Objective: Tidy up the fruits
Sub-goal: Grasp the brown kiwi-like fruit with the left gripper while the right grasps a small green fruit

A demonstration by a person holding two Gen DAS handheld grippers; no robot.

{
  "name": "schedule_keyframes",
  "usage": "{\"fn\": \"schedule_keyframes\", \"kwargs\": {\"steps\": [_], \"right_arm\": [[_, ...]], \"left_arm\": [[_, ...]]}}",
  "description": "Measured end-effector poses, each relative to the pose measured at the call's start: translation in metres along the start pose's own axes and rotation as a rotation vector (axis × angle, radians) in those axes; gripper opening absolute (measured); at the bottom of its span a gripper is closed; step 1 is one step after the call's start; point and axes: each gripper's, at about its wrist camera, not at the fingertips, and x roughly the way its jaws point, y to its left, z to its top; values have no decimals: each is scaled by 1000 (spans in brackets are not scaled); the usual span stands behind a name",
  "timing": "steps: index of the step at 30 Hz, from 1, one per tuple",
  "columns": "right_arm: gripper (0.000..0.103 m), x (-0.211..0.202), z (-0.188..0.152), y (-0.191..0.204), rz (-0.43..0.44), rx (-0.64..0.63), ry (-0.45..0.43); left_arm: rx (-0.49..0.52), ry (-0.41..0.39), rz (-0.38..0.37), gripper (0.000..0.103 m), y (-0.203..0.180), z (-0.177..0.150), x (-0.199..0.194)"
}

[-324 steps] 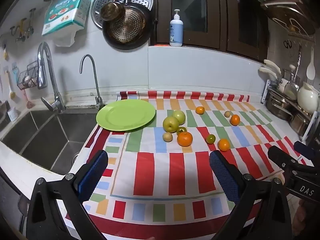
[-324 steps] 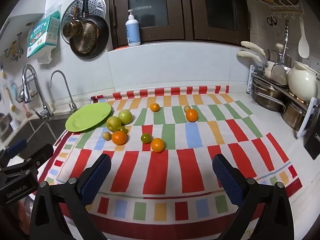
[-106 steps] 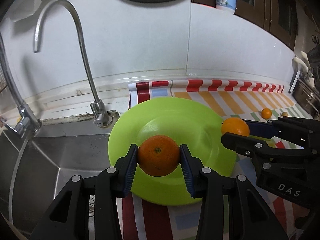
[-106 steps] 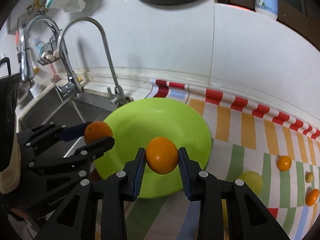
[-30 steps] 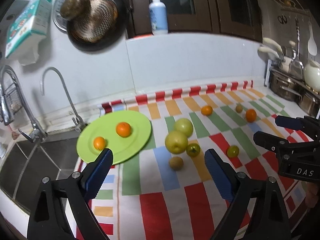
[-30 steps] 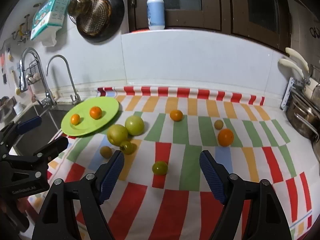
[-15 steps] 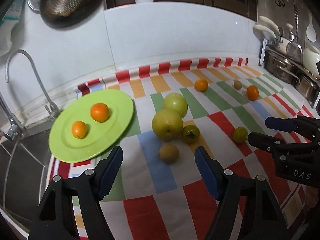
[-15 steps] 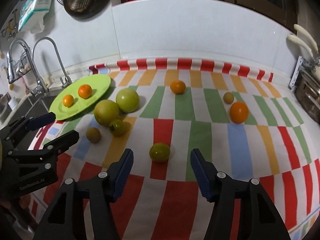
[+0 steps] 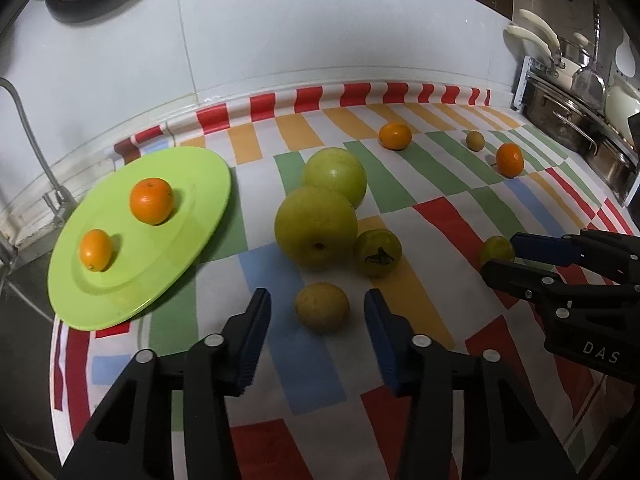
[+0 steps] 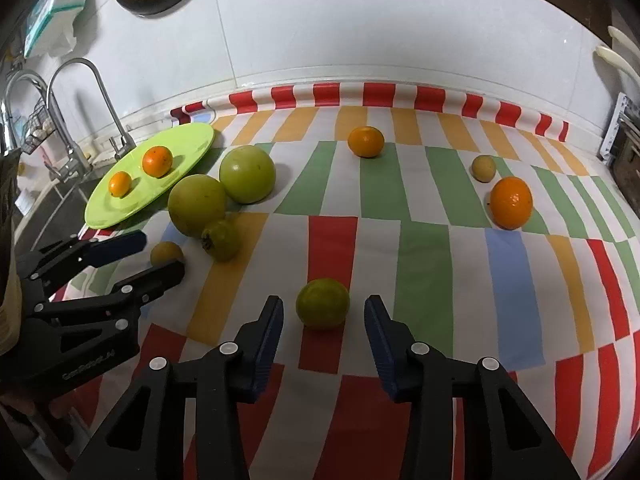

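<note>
Looking along the left wrist view, the left gripper (image 9: 317, 312) stands apart, its blue pads flanking but not touching a small brownish-yellow fruit (image 9: 322, 306) on the striped cloth (image 9: 448, 216) covering the desk. Just beyond lie a large yellow-green fruit (image 9: 316, 227), a second one (image 9: 336, 172) touching it behind, and a green persimmon (image 9: 378, 253) beside it. A green plate (image 9: 188, 184) at left carries two oranges (image 9: 151, 201). The right gripper (image 9: 505, 256) enters from the right, apart, around a small green citrus (image 9: 496, 250). Turning to the right wrist view, the right gripper (image 10: 323, 318) is apart with the green citrus (image 10: 322, 303) between its pads, no contact evident. The left gripper (image 10: 160, 252) at left brackets the brownish fruit (image 10: 166, 252). Three further fruits lie well apart toward the wall: an orange (image 10: 365, 142), a larger orange (image 10: 511, 202) and a small tan fruit (image 10: 483, 167).
</note>
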Motion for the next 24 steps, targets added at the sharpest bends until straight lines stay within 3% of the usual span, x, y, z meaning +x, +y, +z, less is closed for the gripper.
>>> {"fn": "schedule_keyframes", "kwargs": {"steps": [6,24], "right_arm": [[33,9,2,-1,10,3,16],[30,-11,9,12,37,-49,-21]], "left_arm": [[1,10,-16,29,0,3,5],[-22,-26,-37,29,-1,6,-22]]}}
